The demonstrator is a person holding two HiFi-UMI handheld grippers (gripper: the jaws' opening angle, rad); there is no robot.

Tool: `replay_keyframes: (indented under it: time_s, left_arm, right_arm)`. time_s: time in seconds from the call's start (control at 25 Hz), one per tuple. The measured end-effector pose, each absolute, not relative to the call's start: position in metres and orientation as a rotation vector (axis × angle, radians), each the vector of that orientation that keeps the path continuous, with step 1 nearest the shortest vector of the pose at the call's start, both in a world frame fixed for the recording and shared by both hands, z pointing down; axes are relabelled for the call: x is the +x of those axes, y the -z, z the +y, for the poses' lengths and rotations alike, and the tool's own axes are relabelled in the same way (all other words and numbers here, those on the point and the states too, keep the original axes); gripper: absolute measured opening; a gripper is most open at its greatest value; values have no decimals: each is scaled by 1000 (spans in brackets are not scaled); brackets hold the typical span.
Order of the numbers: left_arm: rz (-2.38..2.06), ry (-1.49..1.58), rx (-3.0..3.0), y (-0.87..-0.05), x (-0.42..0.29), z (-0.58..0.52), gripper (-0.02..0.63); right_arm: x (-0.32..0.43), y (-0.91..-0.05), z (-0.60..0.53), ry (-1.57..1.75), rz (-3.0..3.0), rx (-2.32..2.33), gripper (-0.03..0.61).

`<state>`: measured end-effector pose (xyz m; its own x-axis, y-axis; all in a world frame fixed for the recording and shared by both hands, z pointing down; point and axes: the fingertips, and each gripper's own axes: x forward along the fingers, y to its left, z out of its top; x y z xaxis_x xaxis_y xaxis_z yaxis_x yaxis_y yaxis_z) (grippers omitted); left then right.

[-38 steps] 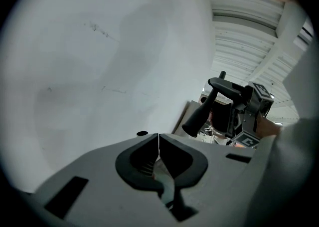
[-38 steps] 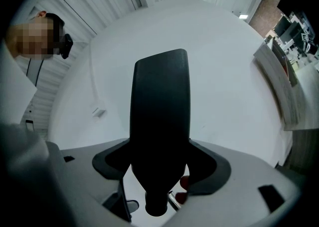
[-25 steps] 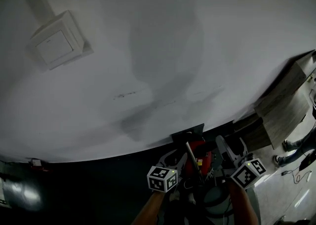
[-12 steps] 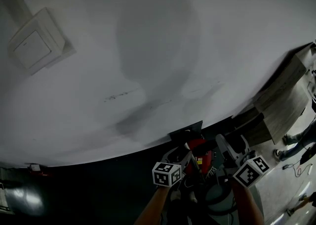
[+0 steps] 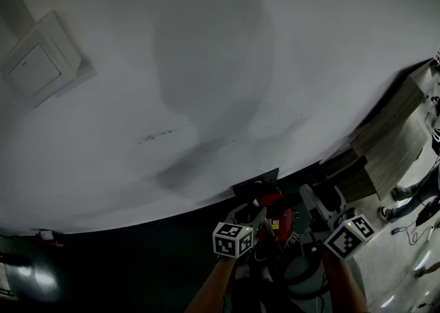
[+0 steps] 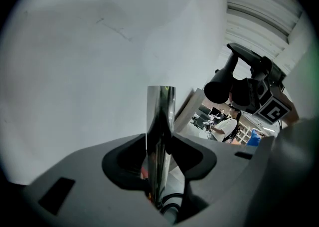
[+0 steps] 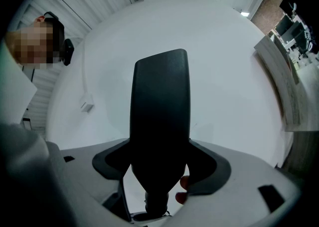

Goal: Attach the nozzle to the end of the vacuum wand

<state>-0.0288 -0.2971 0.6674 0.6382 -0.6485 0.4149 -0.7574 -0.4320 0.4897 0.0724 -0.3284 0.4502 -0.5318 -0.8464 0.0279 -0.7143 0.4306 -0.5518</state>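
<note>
Left gripper view: left gripper (image 6: 159, 147) jaws, just closing, pinch wand (image 6: 160, 116); right gripper (image 7: 160, 173) clamps nozzle (image 7: 160, 111) (apart from wand end). Joining undone.

Chrome wand (image 6: 160, 121), black nozzle (image 7: 160, 116), possibly red vacuum body (image 5: 273, 200)

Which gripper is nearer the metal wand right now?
Left. The left gripper has the vacuum wand between its jaws, which have just been closing on it. The right gripper, holding the black nozzle, sits off to the wand's right.
</note>
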Motion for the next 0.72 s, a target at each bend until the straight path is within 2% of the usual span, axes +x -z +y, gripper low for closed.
replay_keyframes:
  time_s: [0.72]
  left_arm:
    - [-1073,-356,2278,-650,2,-283,152]
  right_arm:
    - [84,-431,-325,722,2426,-1375,322]
